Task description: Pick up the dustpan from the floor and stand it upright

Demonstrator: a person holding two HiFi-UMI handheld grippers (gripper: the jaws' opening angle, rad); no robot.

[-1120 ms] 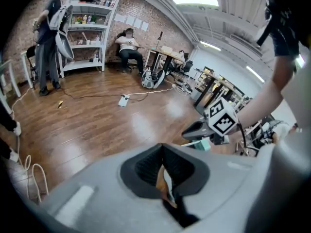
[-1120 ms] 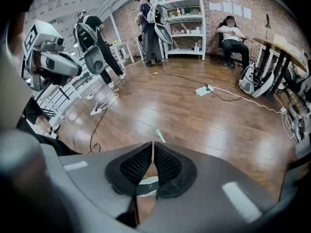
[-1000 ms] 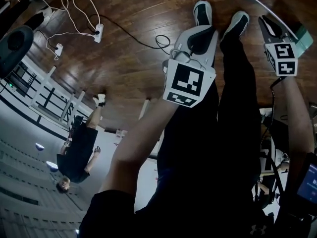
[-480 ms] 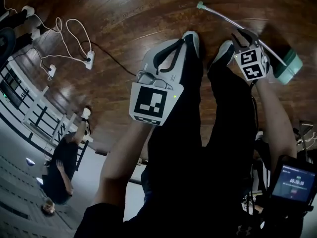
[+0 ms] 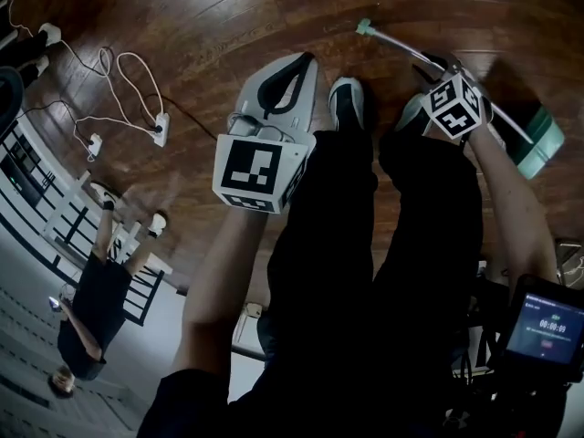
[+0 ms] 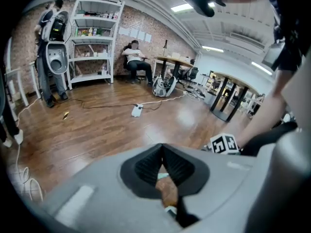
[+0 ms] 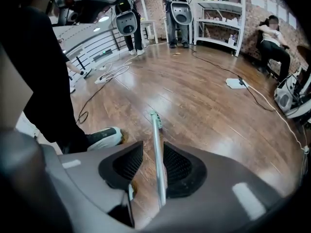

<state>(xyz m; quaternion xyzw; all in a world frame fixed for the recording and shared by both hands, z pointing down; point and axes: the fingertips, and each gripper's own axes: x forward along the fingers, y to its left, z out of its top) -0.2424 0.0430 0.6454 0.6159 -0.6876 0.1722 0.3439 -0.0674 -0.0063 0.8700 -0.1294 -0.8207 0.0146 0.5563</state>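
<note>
Lying on the dark brown wooden plank floor [image 5: 228, 26], the long-handled dustpan [image 5: 540, 146] has its teal plastic pan at the right edge of the head view. Its thin silver metal handle [image 7: 156, 127] runs from there up and to the left, ending in a small teal end cap [image 5: 365, 27] near the top centre of that frame. The grey right gripper [image 7: 153, 143] points steeply down over the middle stretch of the handle, and its black-and-white marker cube [image 5: 453, 108] shows in the upper right of the head view. In the right gripper view its jaws have just been opening and stand released. The handle passes between the ribbed black pads, nearer the pad on the frame's right, with a strip of floor showing on the other side. Whether the metal brushes that nearer pad cannot be told, and no clamping is visible. The grey left gripper [image 6: 162, 147] sits in the upper centre-left of the head view, just left of a grey-and-white shoe [image 5: 348, 99] and well apart from the dustpan. Its jaws are clenched tip to tip around nothing, with only floor glimpsed through the slit below the tips. A white power strip [image 5: 161, 128] with looping white cables lies on the floor at the left of the head view.
</note>
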